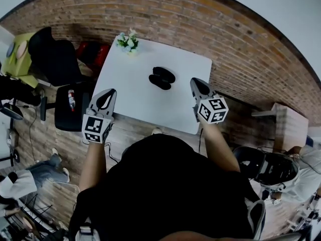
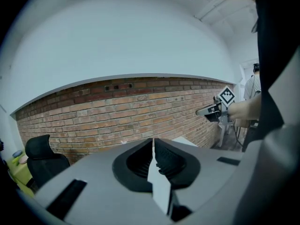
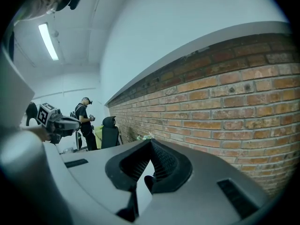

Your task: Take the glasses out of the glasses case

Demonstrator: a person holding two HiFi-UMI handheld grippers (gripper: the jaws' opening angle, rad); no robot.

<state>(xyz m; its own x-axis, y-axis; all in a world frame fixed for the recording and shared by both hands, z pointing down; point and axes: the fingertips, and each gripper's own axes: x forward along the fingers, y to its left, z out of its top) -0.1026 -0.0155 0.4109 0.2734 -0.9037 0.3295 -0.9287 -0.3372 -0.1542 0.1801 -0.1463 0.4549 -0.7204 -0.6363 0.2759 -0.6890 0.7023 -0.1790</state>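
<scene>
Brickwork (image 1: 150, 11) runs along the far side of the room, behind a white table (image 1: 125, 92) that stands on a wooden floor (image 1: 135, 132). A person in a black top (image 1: 165, 185) stands at the table's near edge and holds a gripper in each hand out over that edge. A black office chair (image 1: 52, 59) is off the table's left side.

The left gripper (image 1: 109, 92) hovers at the table's near left corner. The right gripper (image 1: 195, 81) hovers over the near right part of the top. Both point toward the far side. In the left gripper view its two fingers (image 2: 140, 161) are pressed together, tips meeting, with nothing between them. In the right gripper view the fingers (image 3: 164, 163) likewise meet at the tips and pinch nothing.

The glasses case (image 1: 162, 78) lies near the middle of the table. It is dark and shows as two oval lobes side by side. Whether it is open, or whether glasses are in it, cannot be told. It sits between the two grippers across the table, at about the level of the right gripper's fingertips and a little farther from the person than the left's. It is nearer the right gripper than the left and touches neither.

A small pot of pale flowers (image 1: 128, 42) stands at the table's far edge, well apart from the case.
</scene>
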